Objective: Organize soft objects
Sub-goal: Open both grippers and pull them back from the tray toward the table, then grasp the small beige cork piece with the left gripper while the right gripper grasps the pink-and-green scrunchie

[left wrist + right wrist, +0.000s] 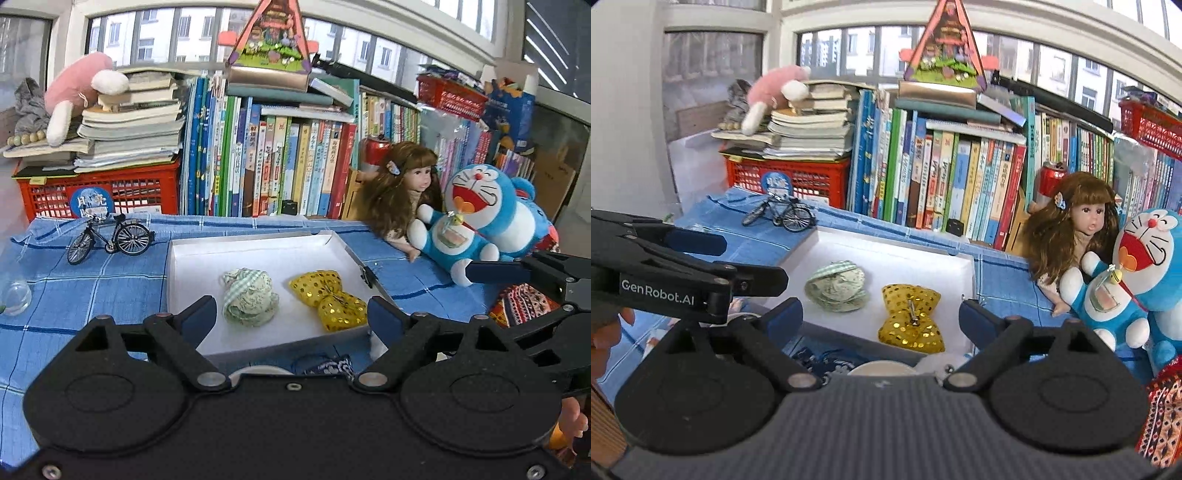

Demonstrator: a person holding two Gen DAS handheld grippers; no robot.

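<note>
A white tray point(207, 269) lies on the blue checked cloth. Two soft things rest in it: a green checked fabric bundle point(251, 299) on the left and a yellow sequinned bow point(328, 301) on the right. My left gripper point(291, 317) hovers over the tray's near edge, open and holding nothing. My right gripper point(881, 317) hangs beside it, also open and empty, with the bundle point(836, 288) and bow point(910, 321) just beyond its fingers. One of the right gripper's fingers point(495, 271) shows at the right edge of the left wrist view.
A dark blue patterned cloth point(325, 363) lies just in front of the tray. A blue cat plush point(476, 221), a doll point(402, 188) and a red patterned fabric item point(524, 302) sit to the right. A miniature bicycle point(110, 236) stands back left, before a red basket point(99, 192) and rows of books.
</note>
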